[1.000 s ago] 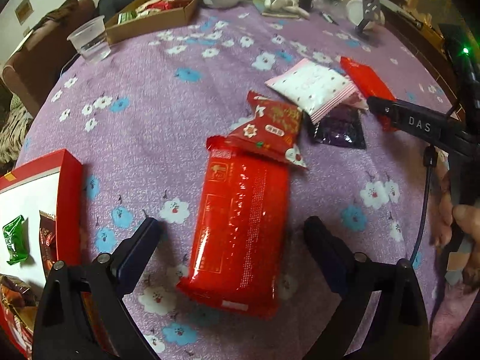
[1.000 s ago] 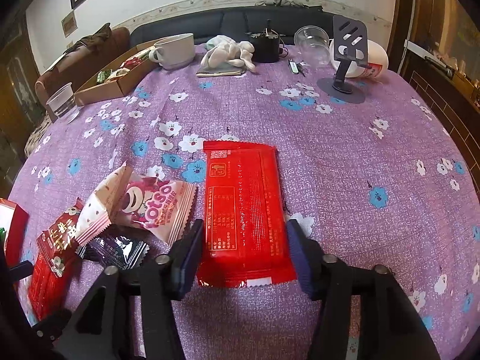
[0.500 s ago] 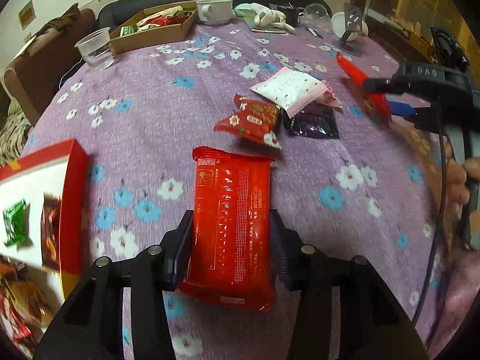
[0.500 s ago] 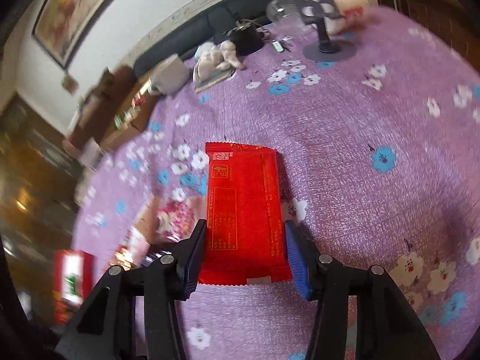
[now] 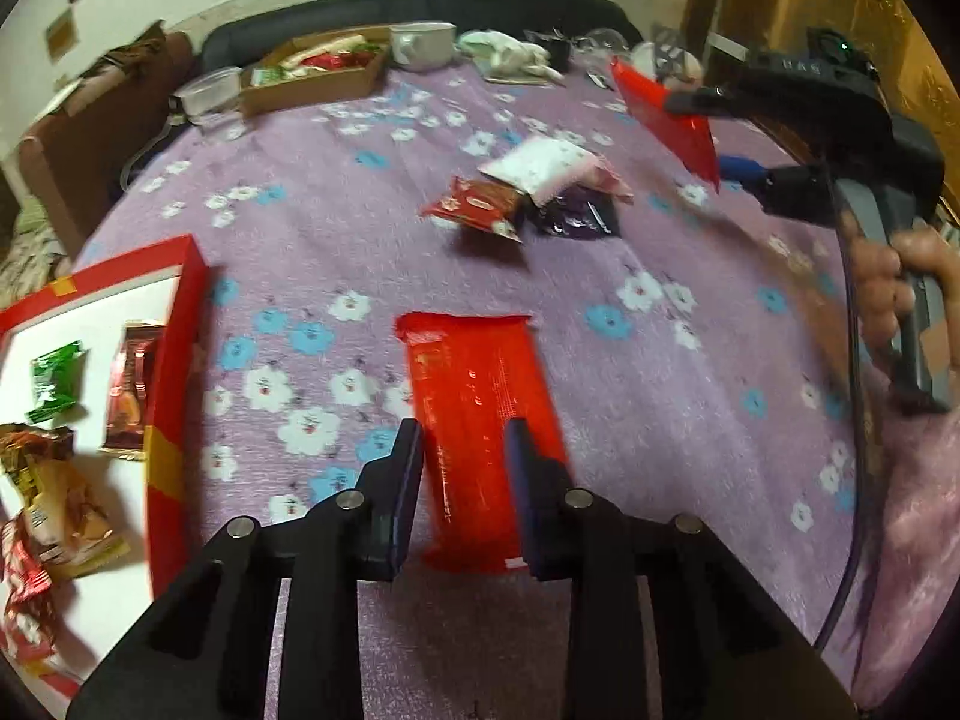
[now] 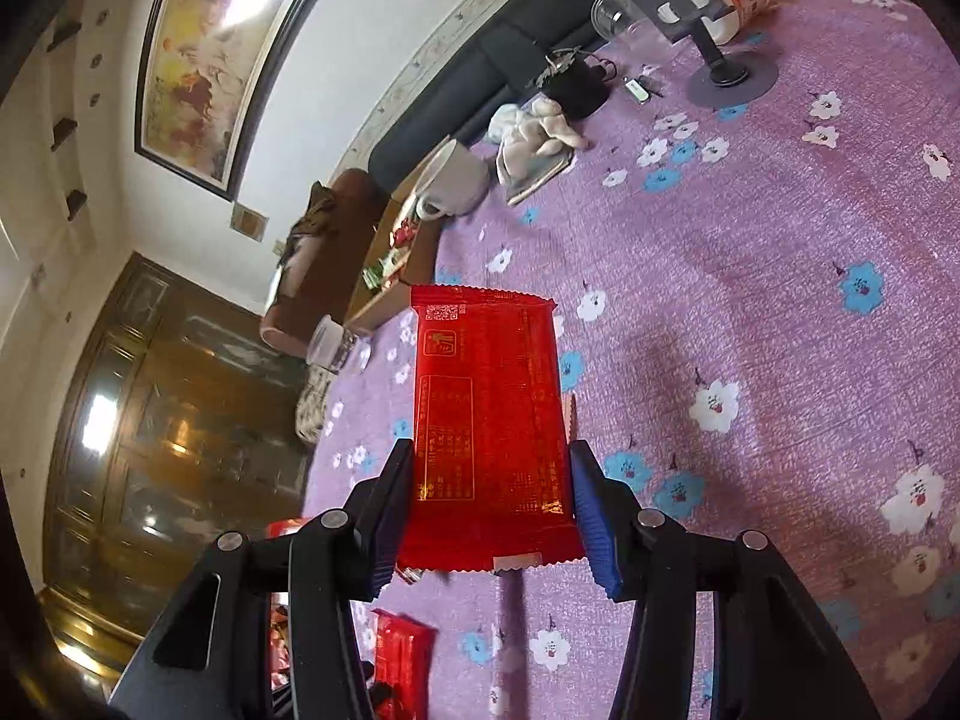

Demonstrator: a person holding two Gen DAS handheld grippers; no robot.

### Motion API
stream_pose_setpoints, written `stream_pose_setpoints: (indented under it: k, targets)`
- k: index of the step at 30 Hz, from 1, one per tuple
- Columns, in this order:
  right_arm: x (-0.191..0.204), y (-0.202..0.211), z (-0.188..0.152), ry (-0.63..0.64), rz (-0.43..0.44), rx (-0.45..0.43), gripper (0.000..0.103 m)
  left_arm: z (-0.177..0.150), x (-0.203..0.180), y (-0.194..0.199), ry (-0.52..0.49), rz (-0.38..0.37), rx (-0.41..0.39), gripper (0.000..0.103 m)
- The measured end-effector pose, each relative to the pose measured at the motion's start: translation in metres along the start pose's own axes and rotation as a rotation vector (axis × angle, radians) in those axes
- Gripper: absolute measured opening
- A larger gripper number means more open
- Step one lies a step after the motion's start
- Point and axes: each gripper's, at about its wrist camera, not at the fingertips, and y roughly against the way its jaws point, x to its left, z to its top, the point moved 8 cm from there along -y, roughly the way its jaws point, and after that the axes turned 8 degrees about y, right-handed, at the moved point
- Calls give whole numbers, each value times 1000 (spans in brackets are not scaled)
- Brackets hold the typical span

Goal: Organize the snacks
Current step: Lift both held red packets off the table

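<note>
- Red box [image 5: 180, 324] at the far left of the left wrist view — white inside, a green packet [image 5: 55, 381] and other wrapped snacks lying in it.
- Left gripper [image 5: 462, 456] clamped on a long red packet [image 5: 480, 414], held above the purple flowered tablecloth [image 5: 690, 420].
- Mid-table: a small red packet [image 5: 477, 210], a white-pink one [image 5: 543, 171] and a dark purple one [image 5: 579, 216], touching in a loose pile.
- Right gripper [image 6: 489, 501] — lifted and tilted — pinches a second long red packet [image 6: 486, 420] by its sides.
</note>
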Motion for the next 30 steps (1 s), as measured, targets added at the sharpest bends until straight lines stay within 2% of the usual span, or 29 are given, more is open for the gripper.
stream_pose_setpoints:
  k: [1,3,6,8,12,14,16,17,18,25,30]
  targets:
    - [0,-1,-2,3,-4,5,51,0,-1,0,4,-9,3,26]
    - [0,-5,-4,7,-16,14,51,1,-2,1,25,-15,17,33]
    - [-1,-9,-3,16,-38,15,51,0,-6,0,41,-11,20,70]
    - [-1,-9,-4,14,-35,17,51,2,-12,-1,28,18,1,75]
    - [-2,-8,-4,22,-47,12,51,-4,-20,-18,-19,50,24,75]
    - [-1,-8,-4,21,-45,13,51,-7,-18,-23,-3,31,17,74]
    - [-1,-8,-5,25,-47,15,51,-5,-15,-21,-10,28,-12,64]
    - [0,-8,-5,26,-48,14,51,-4,-13,-20,-7,30,-20,48]
    - [0,-8,-5,25,-46,14,51,-3,-12,-18,0,31,-20,45]
    - [2,-4,-4,33,-43,-7,51,-2,-8,-12,8,34,-38,44]
    - [16,3,0,79,-20,-48,51,12,4,13,32,57,-114,44]
